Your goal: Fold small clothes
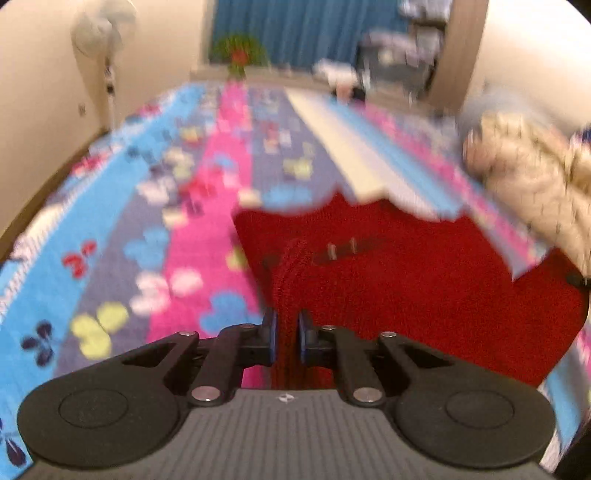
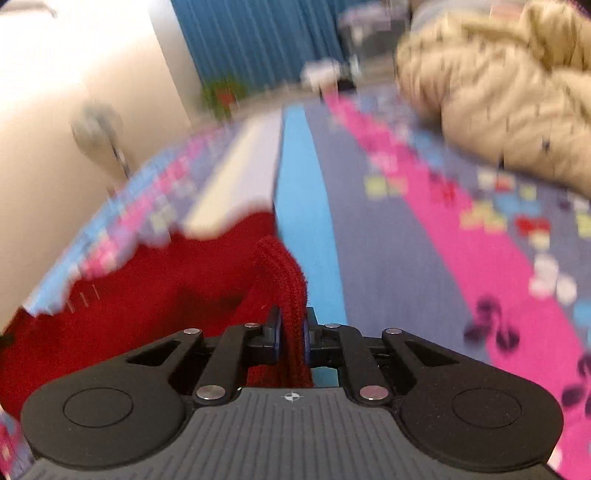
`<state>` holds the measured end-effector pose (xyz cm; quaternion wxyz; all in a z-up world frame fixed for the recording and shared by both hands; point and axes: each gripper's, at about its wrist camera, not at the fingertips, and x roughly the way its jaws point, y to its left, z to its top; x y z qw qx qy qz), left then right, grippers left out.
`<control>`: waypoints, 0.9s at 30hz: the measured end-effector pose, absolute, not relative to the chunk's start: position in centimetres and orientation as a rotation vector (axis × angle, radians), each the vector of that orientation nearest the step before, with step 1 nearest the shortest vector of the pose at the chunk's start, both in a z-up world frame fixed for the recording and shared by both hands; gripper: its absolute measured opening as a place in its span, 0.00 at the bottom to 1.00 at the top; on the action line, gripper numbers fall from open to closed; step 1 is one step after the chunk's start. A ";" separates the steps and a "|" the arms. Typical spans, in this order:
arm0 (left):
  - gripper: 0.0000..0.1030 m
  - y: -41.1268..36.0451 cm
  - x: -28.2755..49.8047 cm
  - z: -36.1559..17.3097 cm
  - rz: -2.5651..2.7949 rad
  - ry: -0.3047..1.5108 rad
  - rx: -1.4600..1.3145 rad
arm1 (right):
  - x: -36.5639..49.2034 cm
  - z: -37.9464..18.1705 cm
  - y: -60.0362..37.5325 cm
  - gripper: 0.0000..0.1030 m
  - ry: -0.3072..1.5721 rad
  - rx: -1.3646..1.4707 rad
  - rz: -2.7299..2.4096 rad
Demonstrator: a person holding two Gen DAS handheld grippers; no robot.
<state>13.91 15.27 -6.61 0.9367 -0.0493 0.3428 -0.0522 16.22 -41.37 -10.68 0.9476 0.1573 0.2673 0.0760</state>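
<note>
The jaws of the left gripper (image 1: 287, 334) are clamped on a ridge of one red knitted garment (image 1: 424, 280), which is pinched between the blue pads. The jaws of the right gripper (image 2: 292, 332) are clamped too, on a ribbed fold of the same red knitted garment (image 2: 155, 291). No earlier picture lets me say more on their motion. The garment spreads on a bed cover (image 1: 155, 206) with blue, pink and purple stripes and butterfly shapes. In the left wrist view one beige, soft, crumpled cloth (image 1: 532, 173) lies at 2 o'clock from the jaws. One standing fan (image 1: 103, 40) is at 11 o'clock, and one blue curtain (image 1: 295, 29) at 12 o'clock. Both pictures are blurred.
</note>
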 end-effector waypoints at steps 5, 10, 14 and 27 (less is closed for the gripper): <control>0.12 15.6 14.2 -5.1 -0.028 0.517 -0.077 | 17.9 -9.4 -40.6 0.10 0.385 0.250 0.113; 0.12 13.6 15.6 -4.8 0.048 0.419 0.049 | 21.1 -9.2 -38.8 0.10 0.281 0.221 0.072; 0.12 13.6 17.5 -5.5 0.097 0.422 0.070 | 24.0 -9.8 -37.3 0.10 0.272 0.205 0.056; 0.12 13.2 26.1 -13.2 0.194 0.574 0.196 | 34.2 -17.0 -32.9 0.10 0.551 0.030 -0.058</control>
